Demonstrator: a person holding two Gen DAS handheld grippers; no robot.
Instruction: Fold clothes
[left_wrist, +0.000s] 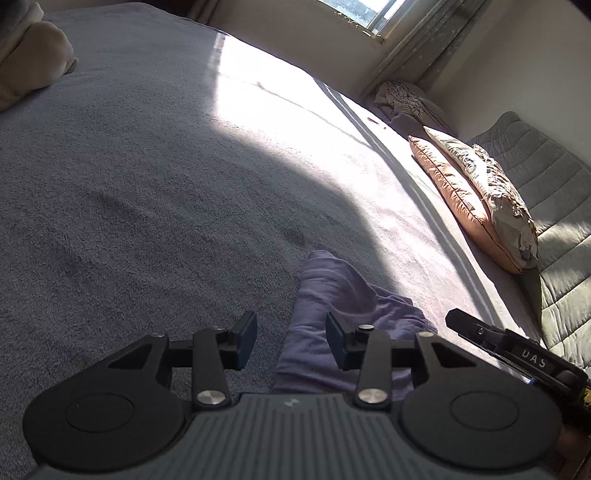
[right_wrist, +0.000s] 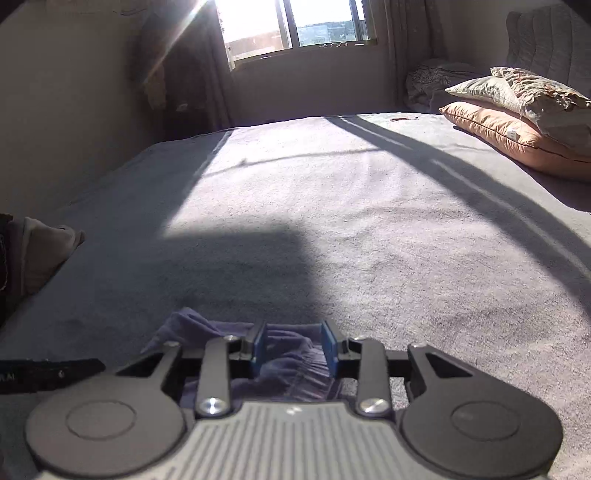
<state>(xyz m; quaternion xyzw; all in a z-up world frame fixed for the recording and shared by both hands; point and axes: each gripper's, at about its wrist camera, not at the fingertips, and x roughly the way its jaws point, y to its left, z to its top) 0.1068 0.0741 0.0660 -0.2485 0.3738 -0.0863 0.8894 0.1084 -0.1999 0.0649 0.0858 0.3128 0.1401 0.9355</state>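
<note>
A crumpled purple garment (left_wrist: 332, 317) lies on the grey bed cover (left_wrist: 147, 184) near the front edge. My left gripper (left_wrist: 291, 341) is open just above the garment's left part, fingers apart with cloth showing between and to the right of them. In the right wrist view the same garment (right_wrist: 288, 354) lies bunched under my right gripper (right_wrist: 294, 349), whose blue pads (right_wrist: 258, 349) stand apart around a fold of cloth without pinching it. The right gripper's body also shows in the left wrist view (left_wrist: 517, 350) at the right.
Two pillows (left_wrist: 476, 199) lean against a padded headboard (left_wrist: 546, 192) on the right. A beige folded cloth (left_wrist: 29, 59) lies at the far left, also showing in the right wrist view (right_wrist: 44, 251). A window (right_wrist: 295, 26) lights a bright patch on the bed.
</note>
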